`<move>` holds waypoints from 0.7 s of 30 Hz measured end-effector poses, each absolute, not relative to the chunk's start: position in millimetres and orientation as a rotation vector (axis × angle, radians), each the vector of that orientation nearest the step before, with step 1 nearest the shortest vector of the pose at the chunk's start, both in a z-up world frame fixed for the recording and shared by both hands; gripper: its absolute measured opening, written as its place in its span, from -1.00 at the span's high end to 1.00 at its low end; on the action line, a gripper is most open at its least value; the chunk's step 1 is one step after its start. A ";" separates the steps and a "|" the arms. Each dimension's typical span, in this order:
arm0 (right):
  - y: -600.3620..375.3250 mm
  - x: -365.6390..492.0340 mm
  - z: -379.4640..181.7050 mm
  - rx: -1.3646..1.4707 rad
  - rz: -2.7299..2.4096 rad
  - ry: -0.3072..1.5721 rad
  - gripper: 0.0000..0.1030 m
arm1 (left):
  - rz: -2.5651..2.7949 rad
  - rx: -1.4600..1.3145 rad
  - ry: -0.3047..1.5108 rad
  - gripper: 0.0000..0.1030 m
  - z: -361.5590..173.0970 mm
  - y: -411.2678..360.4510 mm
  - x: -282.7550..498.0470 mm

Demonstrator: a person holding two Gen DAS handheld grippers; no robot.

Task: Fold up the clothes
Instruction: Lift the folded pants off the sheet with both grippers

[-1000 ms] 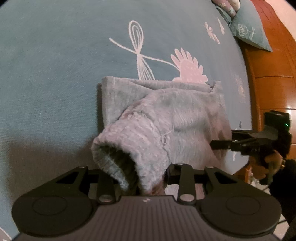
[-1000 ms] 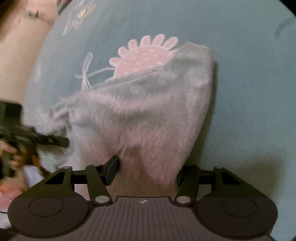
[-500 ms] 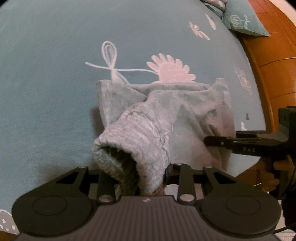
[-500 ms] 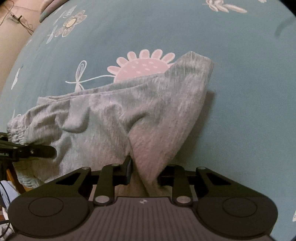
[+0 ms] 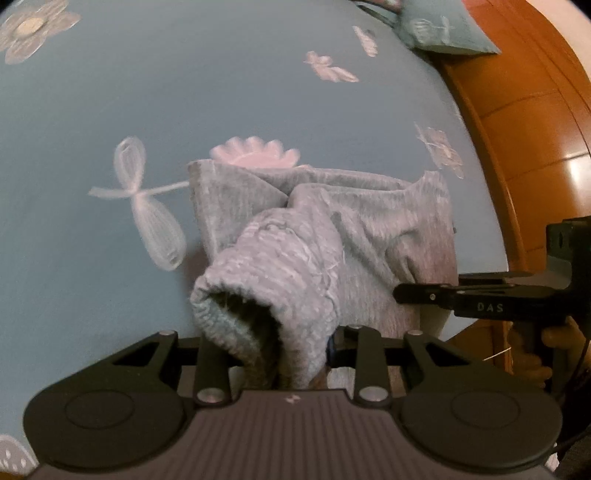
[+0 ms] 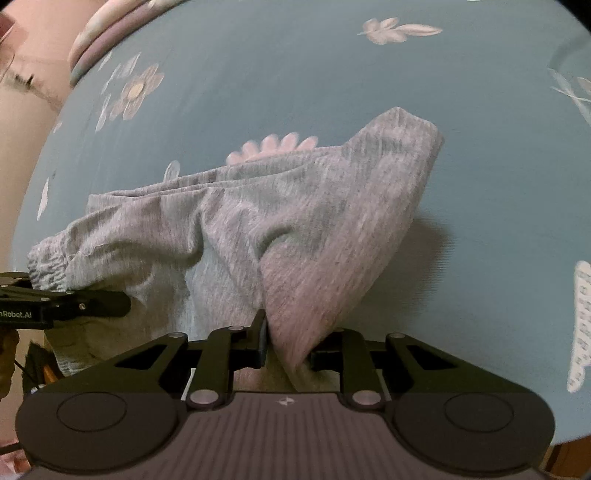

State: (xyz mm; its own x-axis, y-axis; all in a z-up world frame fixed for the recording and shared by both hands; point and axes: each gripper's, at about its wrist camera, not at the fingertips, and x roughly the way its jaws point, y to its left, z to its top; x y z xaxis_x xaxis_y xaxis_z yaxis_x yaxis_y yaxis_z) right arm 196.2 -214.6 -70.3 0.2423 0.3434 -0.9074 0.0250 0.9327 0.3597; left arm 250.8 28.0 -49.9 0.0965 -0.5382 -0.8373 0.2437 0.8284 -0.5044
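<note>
Left wrist view: the left gripper [image 5: 280, 354] is clamped on the ribbed elastic cuff [image 5: 266, 291] of a grey knit garment [image 5: 369, 229], the cuff's dark mouth gaping toward the camera.
Left gripper state: closed on the cuff; cloth fills the gap between the jaws.
Right wrist view: the right gripper [image 6: 286, 347] has a folded corner of the grey knit garment [image 6: 295, 229] between its jaws.
Right gripper state: jaws closing, pads pressing the fold from both sides.
Garment position: hanging from both grippers at the near side, far edge lying on the teal bedspread [image 6: 332, 81]; one rounded corner stands up toward the upper right in the right wrist view.
Garment condition: creased and sagging between the two grip points; picture blurred in places.
Surface: the teal bedspread [image 5: 221, 92] carries white and pink flower and leaf prints; a pink flower print [image 5: 255, 151] is partly covered by the garment's far edge.
Cross-view: the right gripper [image 5: 410, 293] shows side-on at the right edge of the left wrist view, touching the garment's side; the left gripper [image 6: 118, 304] shows at the left edge of the right wrist view, just below the gathered cuff.
Surroundings: a varnished wooden bed frame [image 5: 535, 129] at right, and a teal pillow [image 5: 443, 29] at top right.
Person: fingers of a hand [image 5: 535, 354] wrapped on the right gripper's handle.
</note>
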 end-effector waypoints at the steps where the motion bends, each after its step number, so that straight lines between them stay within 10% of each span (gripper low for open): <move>1: -223.1 194.2 -66.6 0.340 0.209 1.306 0.55 | -0.607 -0.246 1.353 0.41 -46.6 18.3 254.6; 21: -468.4 92.2 -58.3 0.691 -0.196 1.109 0.55 | -1.055 0.181 1.298 0.43 -52.0 -330.8 332.8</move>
